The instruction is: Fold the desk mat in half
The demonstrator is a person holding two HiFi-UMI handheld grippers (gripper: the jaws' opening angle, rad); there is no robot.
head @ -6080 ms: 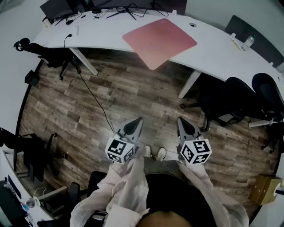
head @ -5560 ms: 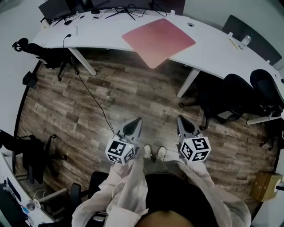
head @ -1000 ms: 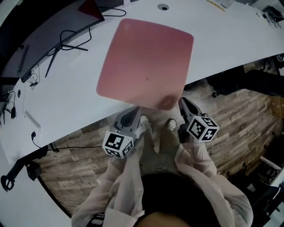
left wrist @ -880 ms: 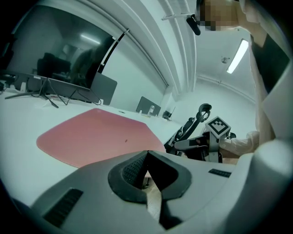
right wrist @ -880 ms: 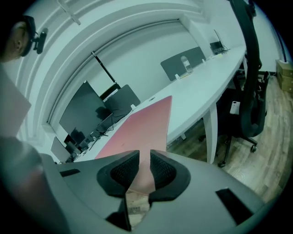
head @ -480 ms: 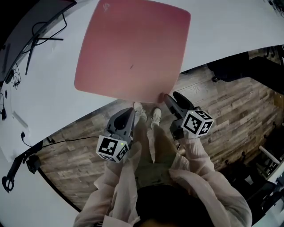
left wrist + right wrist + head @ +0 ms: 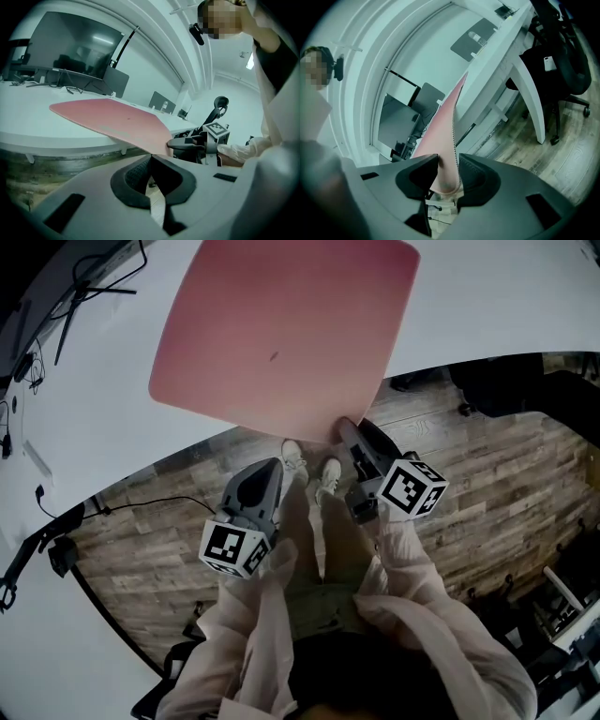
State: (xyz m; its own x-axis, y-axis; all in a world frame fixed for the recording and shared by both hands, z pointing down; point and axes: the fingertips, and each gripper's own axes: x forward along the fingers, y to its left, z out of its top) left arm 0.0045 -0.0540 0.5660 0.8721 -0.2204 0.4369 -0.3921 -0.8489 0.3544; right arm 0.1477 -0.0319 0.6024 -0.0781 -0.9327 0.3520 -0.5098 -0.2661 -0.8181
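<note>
The pink desk mat (image 7: 281, 334) lies flat on the white desk (image 7: 487, 306), its near corner sticking out past the desk's edge. My right gripper (image 7: 345, 427) has that corner between its jaws; in the right gripper view the mat (image 7: 445, 136) runs up from between the jaws of the right gripper (image 7: 449, 161). The jaws are closing, with a little room still beside the mat. My left gripper (image 7: 270, 470) hangs shut and empty just below the mat's near edge. The left gripper view shows the mat (image 7: 112, 122) above the left gripper (image 7: 150, 158) and the right gripper (image 7: 187, 143) at its corner.
A monitor (image 7: 61, 51) and cables (image 7: 94, 277) sit at the desk's far left. A black office chair (image 7: 562, 61) stands to the right by the desk leg. A black cable (image 7: 141, 507) crosses the wooden floor (image 7: 469, 456) near the person's shoes (image 7: 309, 470).
The person has walked up to the desk. Over the last second the right gripper has reached forward and taken the mat's near corner between its jaws. The left gripper stays below the edge.
</note>
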